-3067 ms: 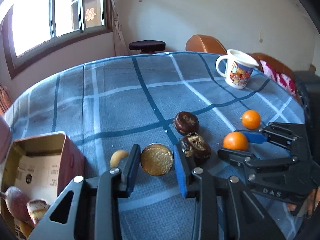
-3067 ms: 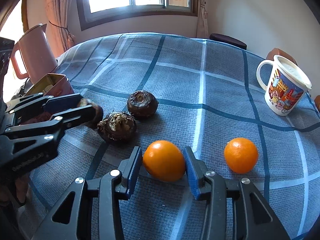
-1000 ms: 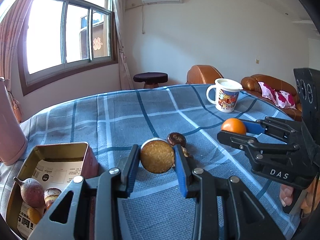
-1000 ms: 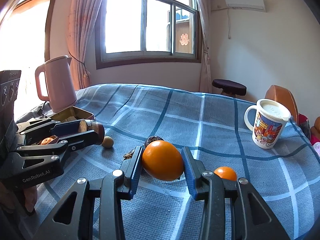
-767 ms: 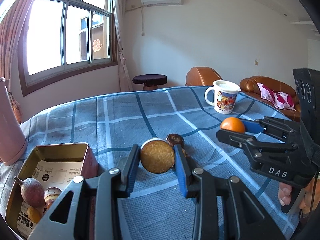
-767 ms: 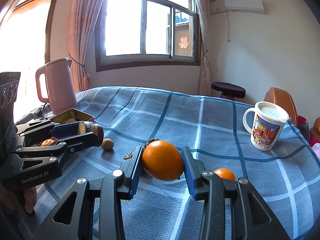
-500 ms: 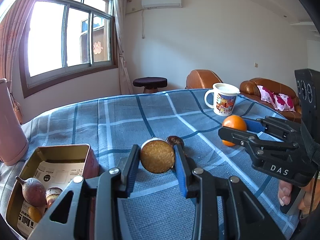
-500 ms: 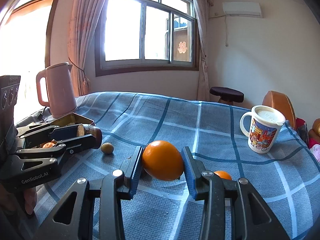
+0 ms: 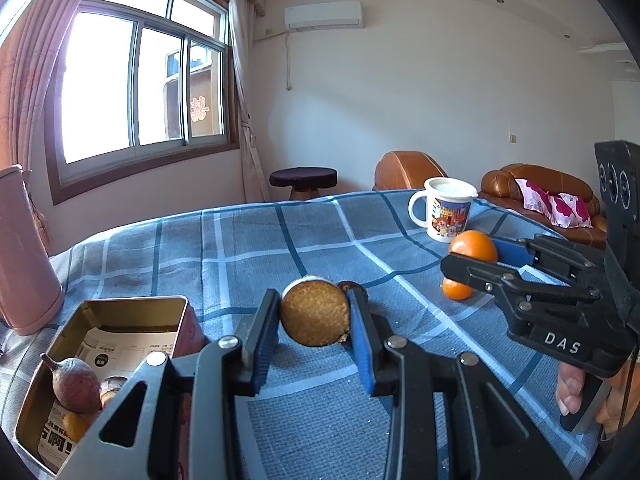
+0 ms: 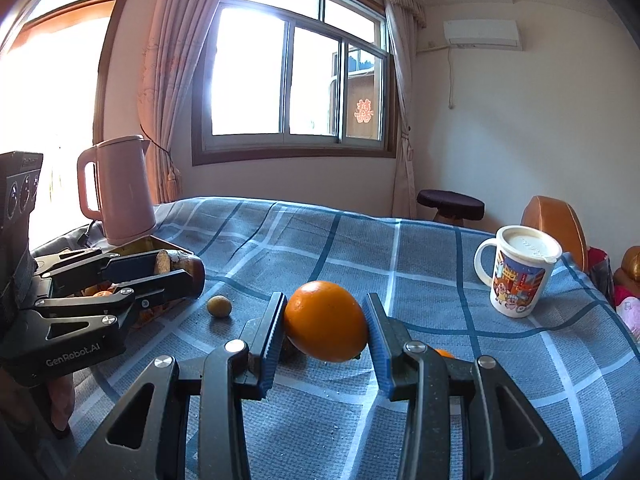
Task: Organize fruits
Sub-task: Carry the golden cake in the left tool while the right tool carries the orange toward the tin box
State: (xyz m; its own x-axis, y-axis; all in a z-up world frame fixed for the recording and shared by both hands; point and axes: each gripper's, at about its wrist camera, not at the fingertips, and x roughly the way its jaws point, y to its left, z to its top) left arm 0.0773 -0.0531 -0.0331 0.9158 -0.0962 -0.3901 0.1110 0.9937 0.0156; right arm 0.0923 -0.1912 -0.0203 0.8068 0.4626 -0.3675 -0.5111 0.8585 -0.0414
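My left gripper is shut on a cut brown fruit, held above the blue checked tablecloth; it also shows in the right wrist view. My right gripper is shut on an orange, held above the table; it shows at the right of the left wrist view. A second orange lies on the cloth. An open tin box at the lower left holds a purple fruit and smaller ones. A dark fruit peeks from behind the left gripper.
A lidded cartoon mug stands at the right of the table. A pink kettle stands at the left edge. A small yellowish fruit lies on the cloth. A stool and leather sofa stand beyond the table.
Both grippers have risen from the table with their fruits, and the view has tilted up. The right gripper with the orange has moved slightly away from the left one.
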